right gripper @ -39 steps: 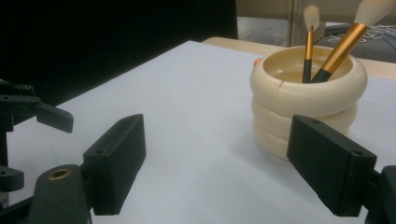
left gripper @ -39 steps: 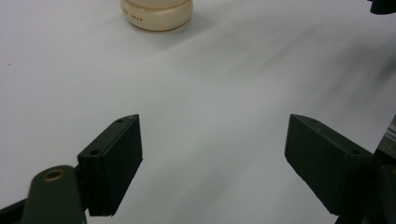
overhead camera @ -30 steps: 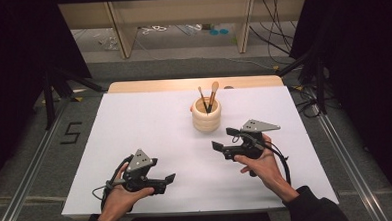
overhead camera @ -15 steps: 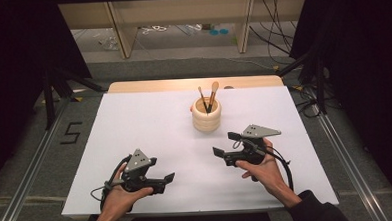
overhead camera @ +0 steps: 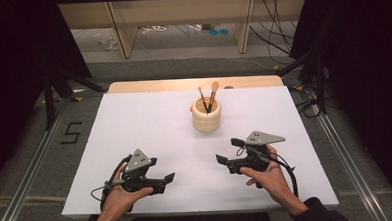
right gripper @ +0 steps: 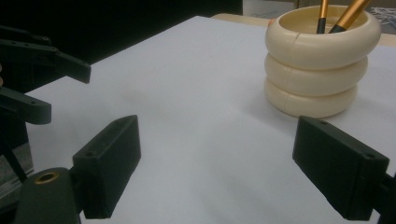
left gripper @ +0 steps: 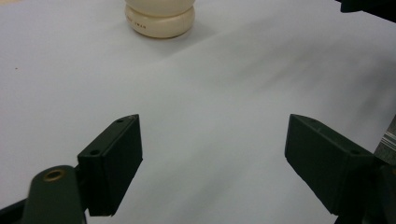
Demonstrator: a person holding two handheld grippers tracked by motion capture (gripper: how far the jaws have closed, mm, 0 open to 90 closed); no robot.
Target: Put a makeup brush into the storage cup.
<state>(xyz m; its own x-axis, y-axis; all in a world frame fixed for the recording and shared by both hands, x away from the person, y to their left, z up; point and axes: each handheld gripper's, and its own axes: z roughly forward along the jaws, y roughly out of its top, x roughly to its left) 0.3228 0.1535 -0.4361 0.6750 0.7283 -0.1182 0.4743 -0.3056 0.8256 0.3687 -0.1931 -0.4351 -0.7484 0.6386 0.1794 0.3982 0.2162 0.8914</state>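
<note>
A cream ribbed holder (overhead camera: 207, 118) stands on the white table sheet (overhead camera: 134, 123), right of centre, with two gold-handled brushes (overhead camera: 209, 97) upright in it. My left gripper (overhead camera: 161, 172) rests low near the front edge, open and holding nothing; its jaws (left gripper: 212, 126) point toward the holder (left gripper: 159, 19). My right gripper (overhead camera: 227, 150) hovers in front of the holder, slightly to its right, also open and holding nothing. In the right gripper view, its spread jaws (right gripper: 217, 123) frame bare sheet. The holder (right gripper: 322, 60) and brushes (right gripper: 348, 13) are at the upper right.
A wooden strip (overhead camera: 193, 84) borders the table's far edge. Metal rails (overhead camera: 346, 159) run along both sides, and a "5" marking (overhead camera: 71, 132) is on the floor at left. Wooden frame legs and cables lie beyond the table. The other gripper (right gripper: 32, 70) shows at left in the right gripper view.
My right gripper has drawn back toward the front edge, away from the holder. The left gripper has stayed put.
</note>
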